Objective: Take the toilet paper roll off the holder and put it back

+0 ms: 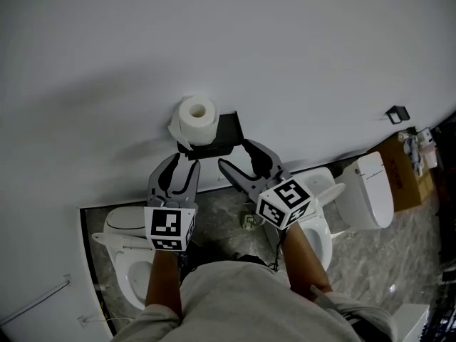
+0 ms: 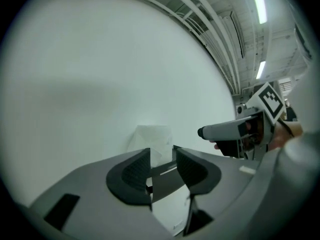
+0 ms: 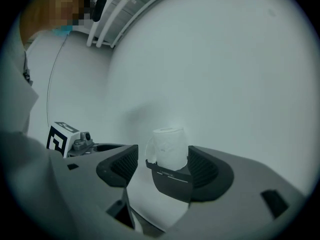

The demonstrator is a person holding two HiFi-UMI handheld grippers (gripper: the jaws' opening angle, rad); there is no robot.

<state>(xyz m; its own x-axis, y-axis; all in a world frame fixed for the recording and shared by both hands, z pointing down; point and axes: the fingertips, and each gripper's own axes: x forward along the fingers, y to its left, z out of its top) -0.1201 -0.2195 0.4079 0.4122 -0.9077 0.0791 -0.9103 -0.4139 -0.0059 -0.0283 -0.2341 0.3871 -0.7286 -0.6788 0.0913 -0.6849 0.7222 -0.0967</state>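
A white toilet paper roll (image 1: 194, 115) stands upright on a black holder (image 1: 222, 137) fixed to the white wall, with a loose tail of paper hanging at its left. My left gripper (image 1: 187, 159) points at the holder's left end. In the left gripper view its jaws stand partly apart, and the roll (image 2: 152, 138) and the holder's edge (image 2: 165, 180) show in the gap just beyond the pads. My right gripper (image 1: 239, 158) is open, a little short of the holder's right side. The right gripper view frames the roll (image 3: 169, 145) and holder (image 3: 171, 181) between its fingers.
Below the holder stand white toilets, one at left (image 1: 122, 228), one at right (image 1: 322, 204) and a third further right (image 1: 372, 188). A cardboard box (image 1: 405, 168) sits on the marbled floor at far right. A small black fixture (image 1: 397, 113) hangs on the wall.
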